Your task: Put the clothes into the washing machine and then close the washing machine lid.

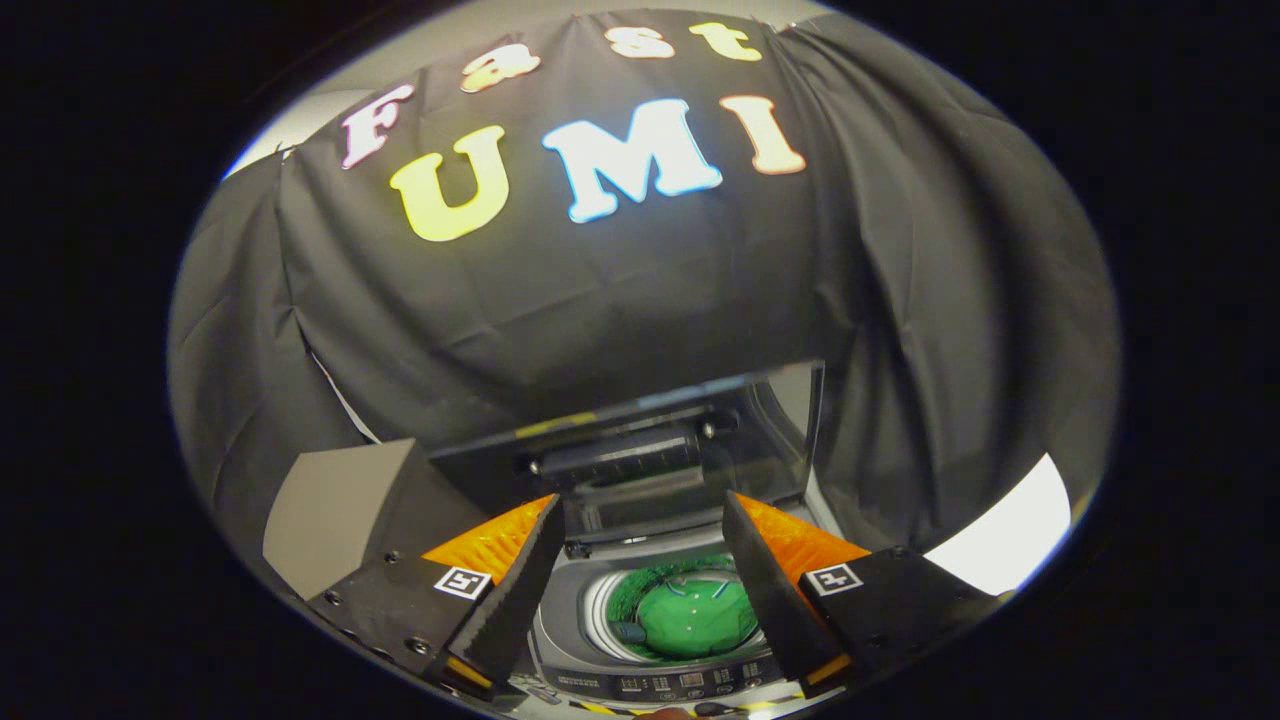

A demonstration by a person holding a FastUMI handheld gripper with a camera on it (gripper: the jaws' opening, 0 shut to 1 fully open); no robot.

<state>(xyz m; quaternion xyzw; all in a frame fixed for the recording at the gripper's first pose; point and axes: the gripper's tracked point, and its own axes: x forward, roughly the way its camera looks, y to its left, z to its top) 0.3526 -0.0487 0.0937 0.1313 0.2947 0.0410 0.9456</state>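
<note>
A small top-loading washing machine (650, 680) stands below and ahead of my gripper (645, 530). Its dark folding lid (650, 440) is raised upright at the back, against the black cloth wall. Inside the round drum lies a green garment (695, 615), seen between my two fingers. The gripper is open, its fingers spread wide over the drum opening with nothing between them. The machine's control panel (660, 685) runs along its near edge.
Black cloth (600, 300) hangs close behind the machine and around both sides. A grey panel (335, 510) stands to the left of the machine. A pale patch of floor or wall (1010, 540) shows to the right.
</note>
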